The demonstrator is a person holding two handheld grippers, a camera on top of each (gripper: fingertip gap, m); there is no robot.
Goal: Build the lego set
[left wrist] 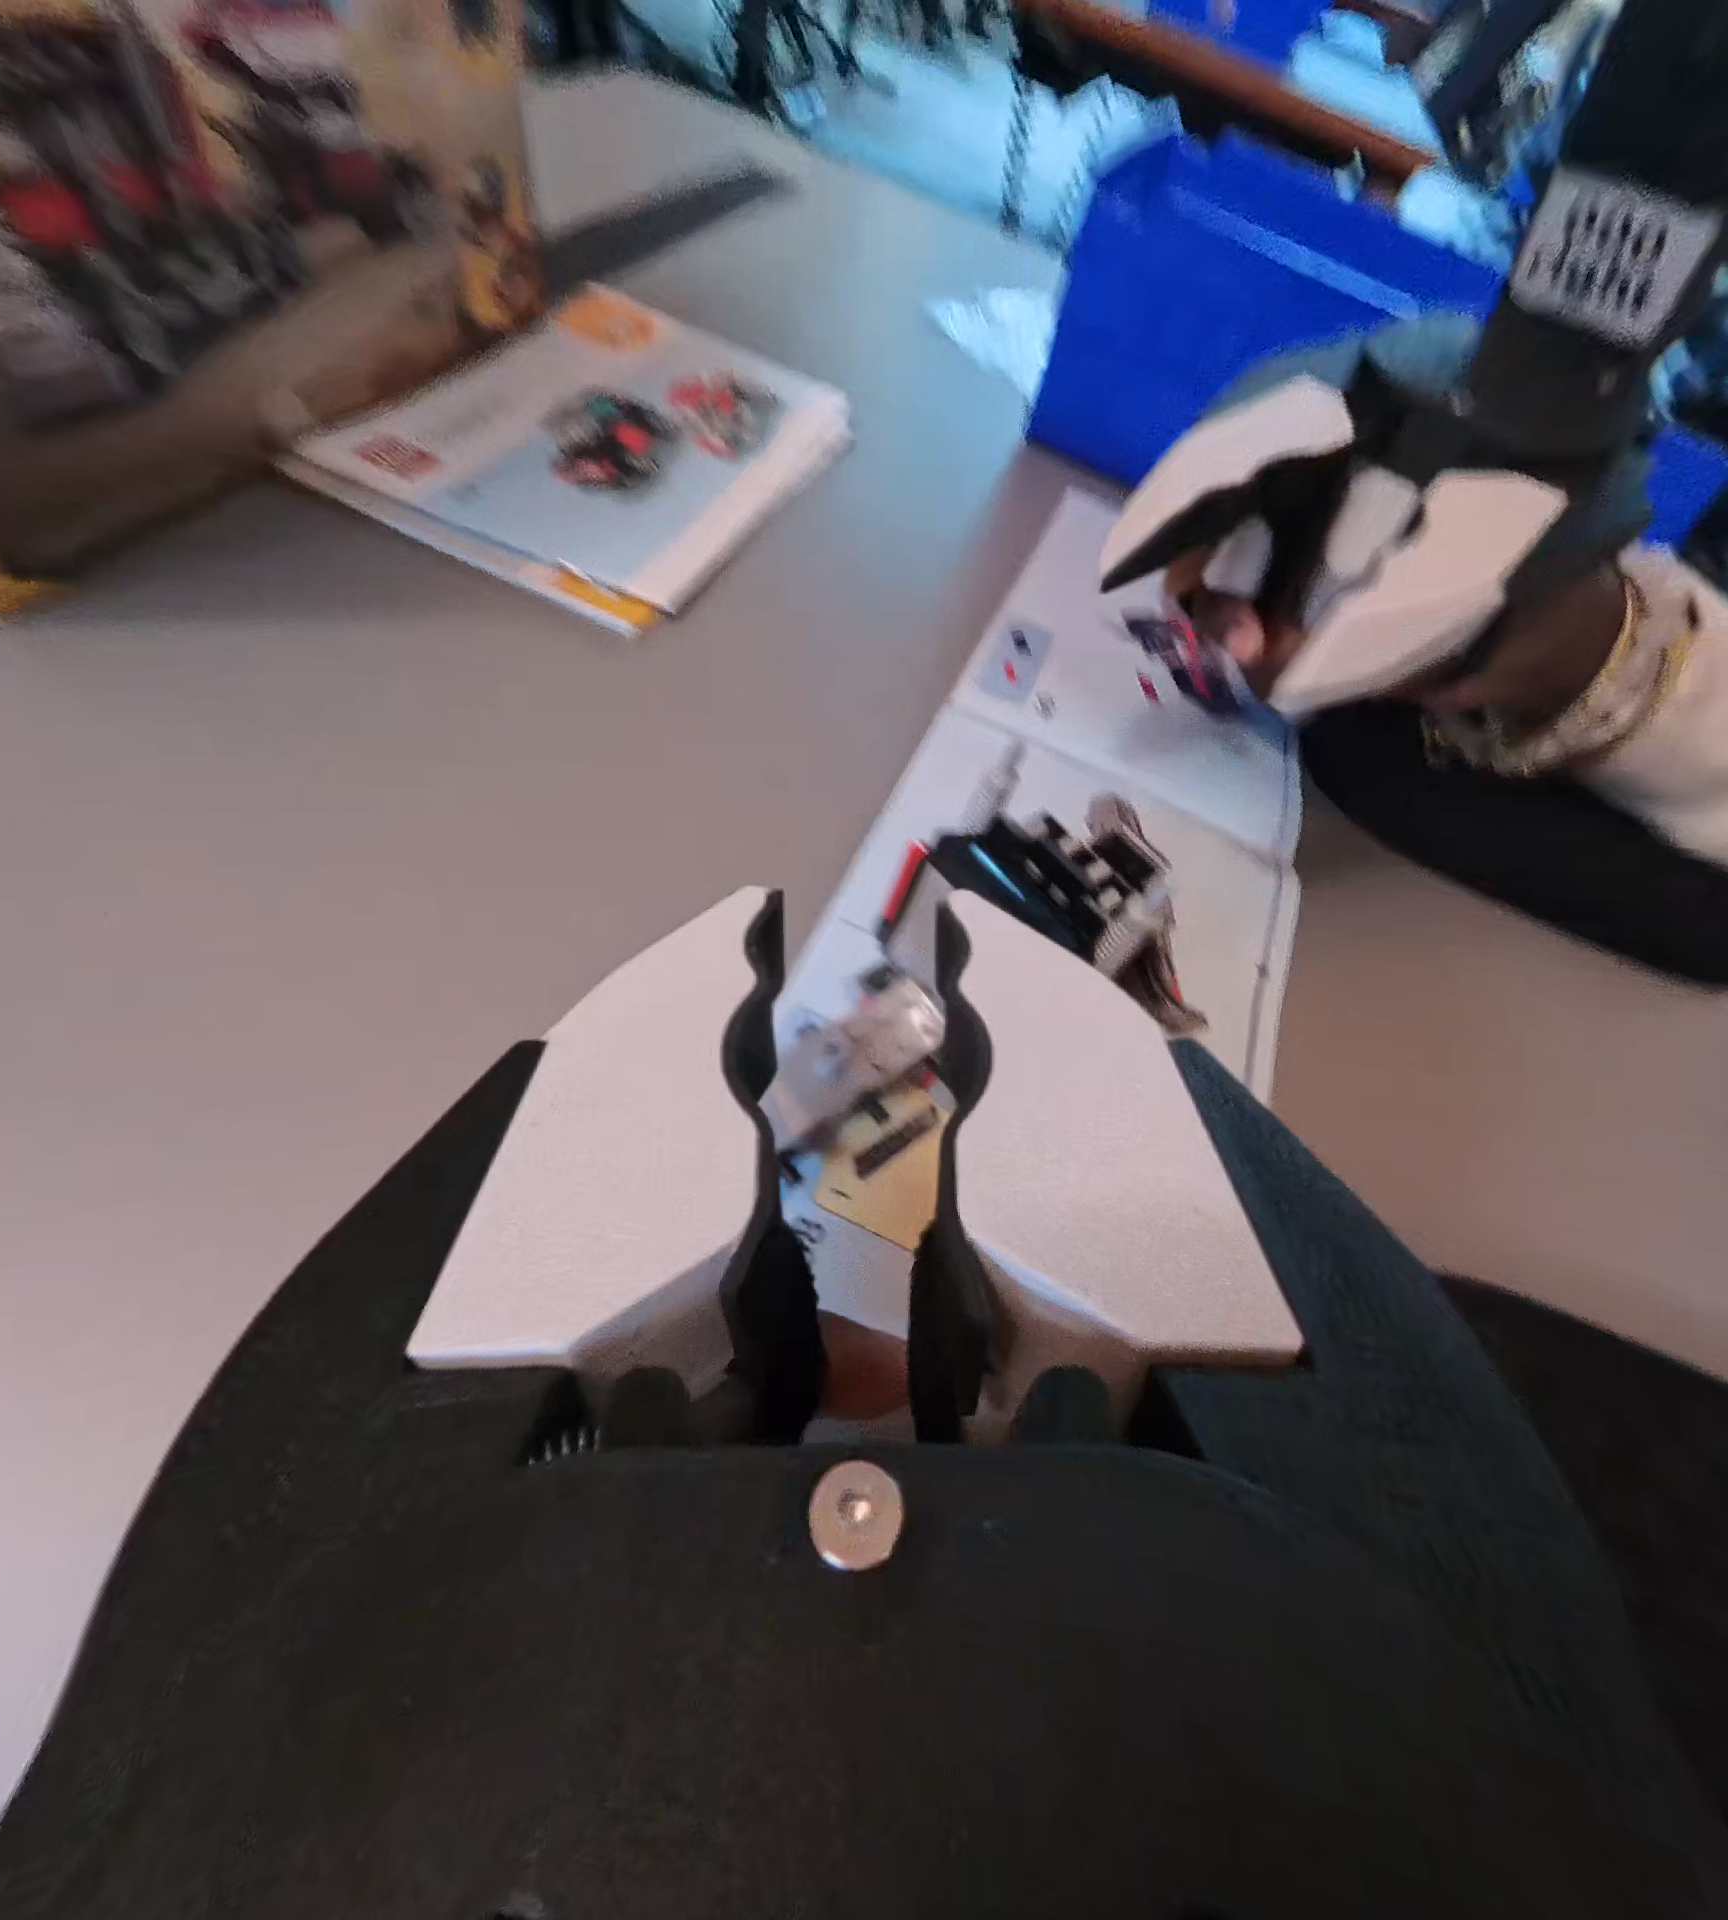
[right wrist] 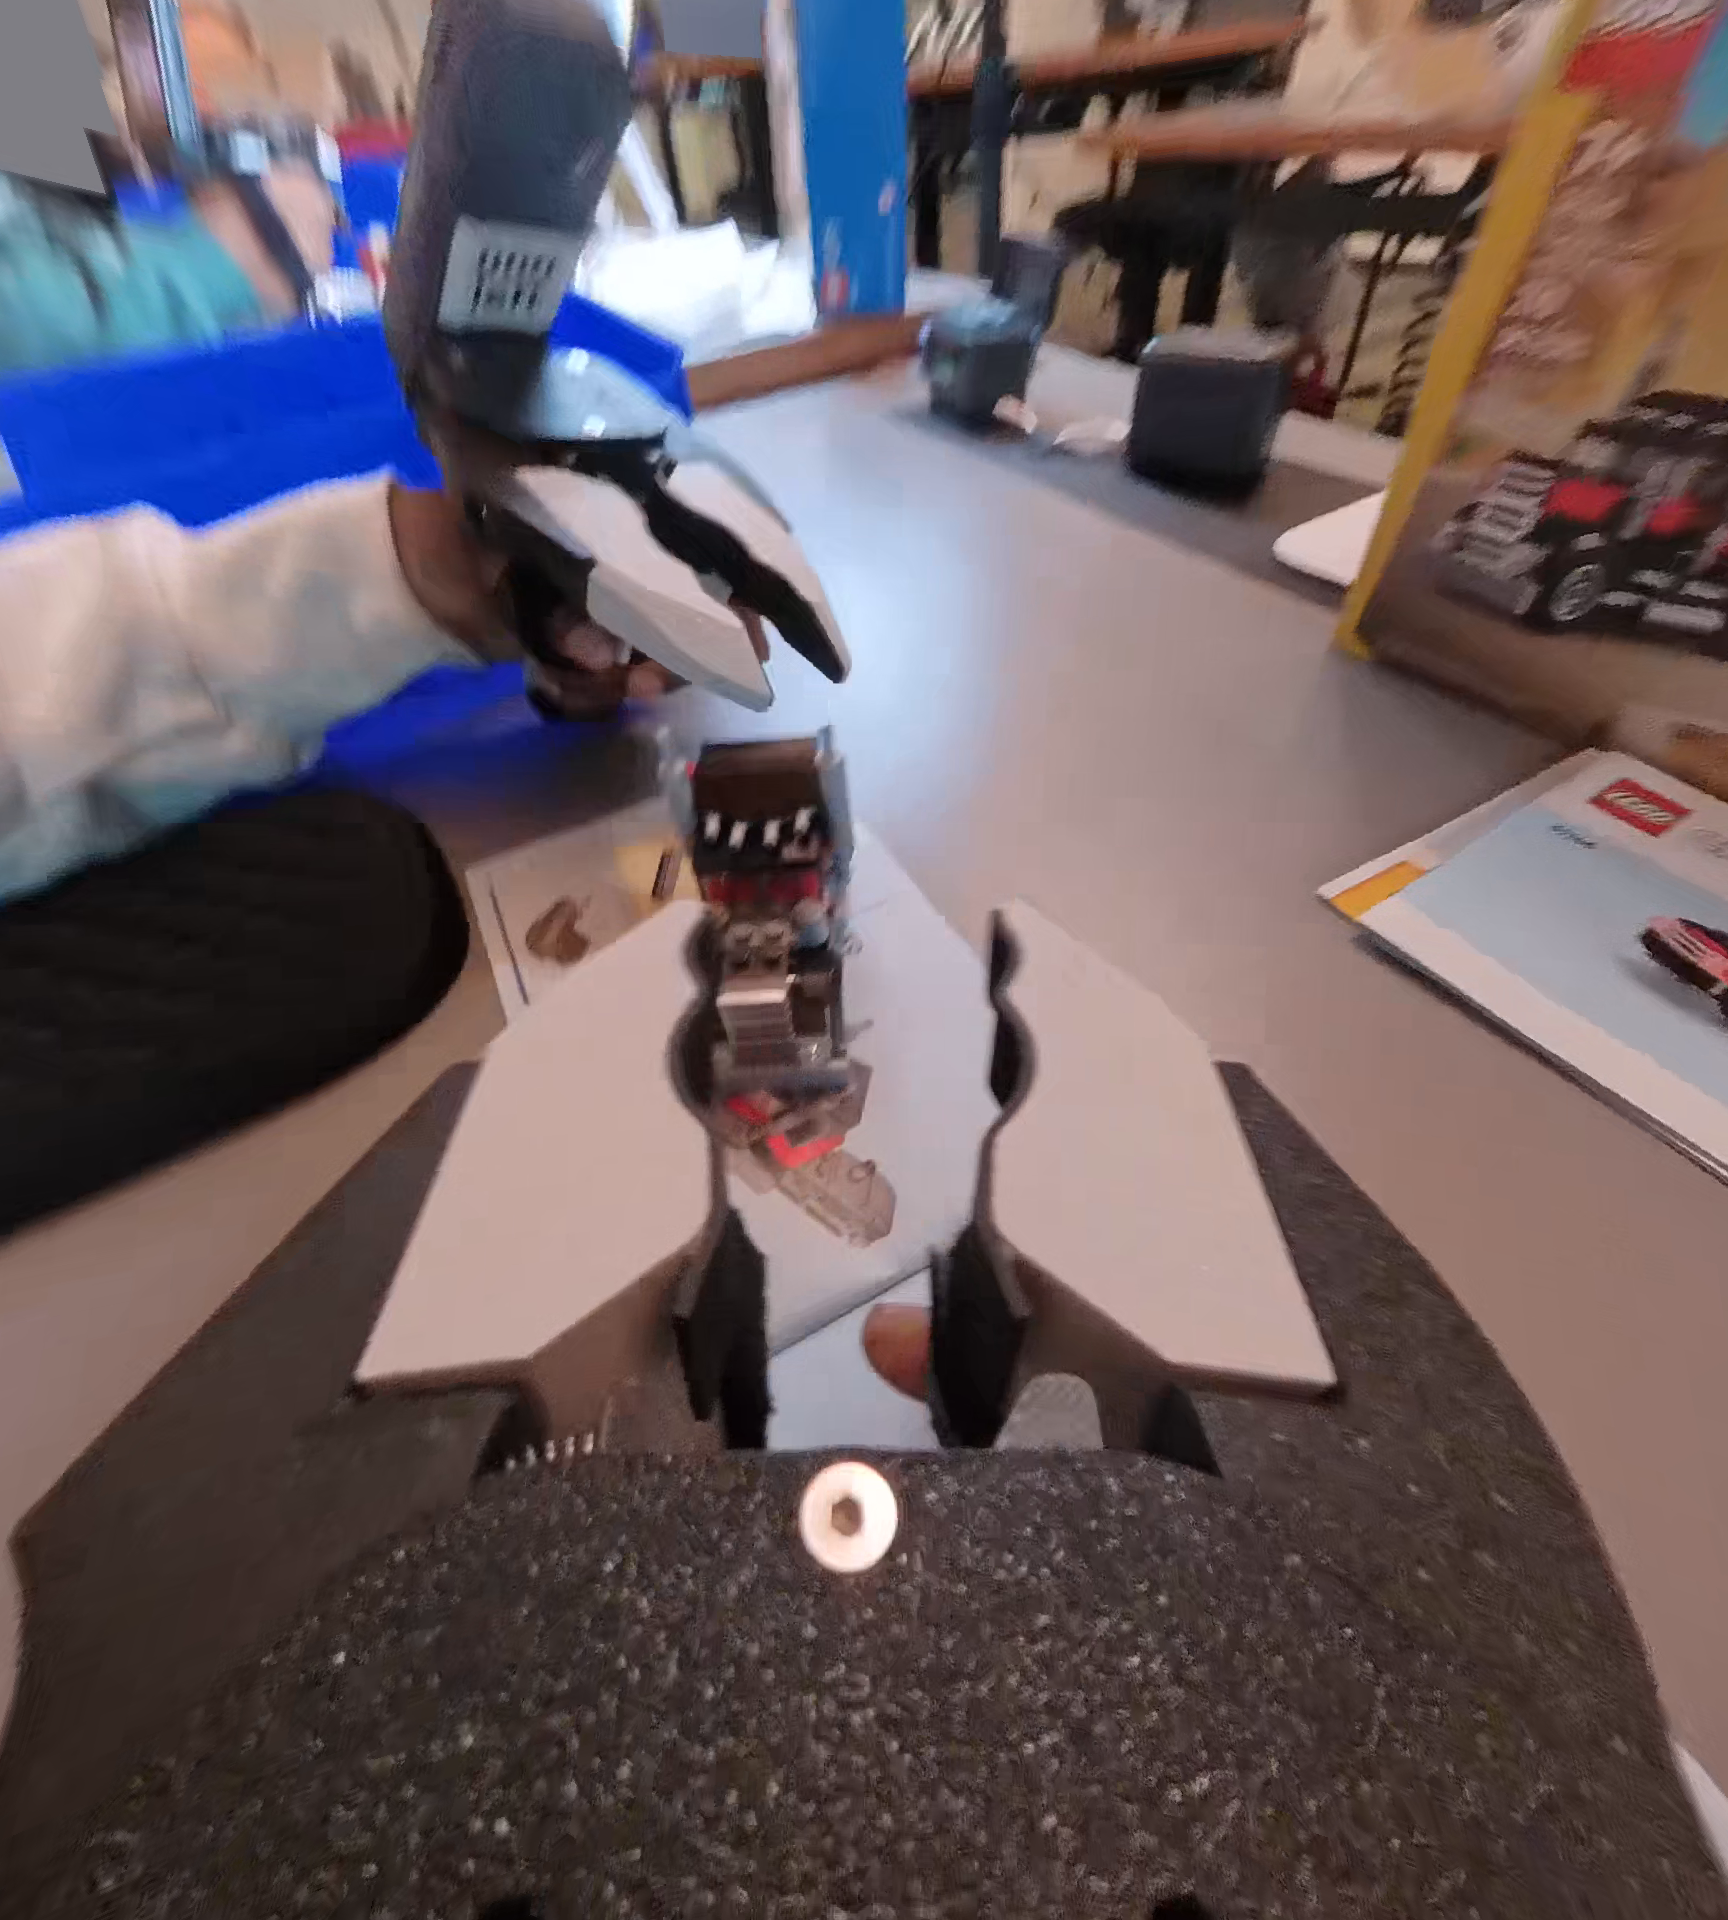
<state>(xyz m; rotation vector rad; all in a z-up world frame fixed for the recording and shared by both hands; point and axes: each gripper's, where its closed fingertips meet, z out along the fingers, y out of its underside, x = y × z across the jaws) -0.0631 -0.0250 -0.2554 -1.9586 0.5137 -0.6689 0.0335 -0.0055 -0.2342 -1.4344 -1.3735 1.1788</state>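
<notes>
The right tongs (right wrist: 844,971) are held parted and empty, framing the half-built truck model (right wrist: 772,935) on the open instruction sheet (right wrist: 839,1278). The left tongs (left wrist: 860,961) hover unclenched, empty. Judged: between placements; a loose piece must be fetched next.

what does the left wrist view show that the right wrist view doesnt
Only the left wrist view shows the left gripper up close, jaws apart with nothing between them.

Only the right wrist view shows the two dark boxes at the far end of the table.

Both show the partly built lego model on the open instruction sheet, the closed booklet, the lego box, the blue bin and the right gripper, open.
</notes>
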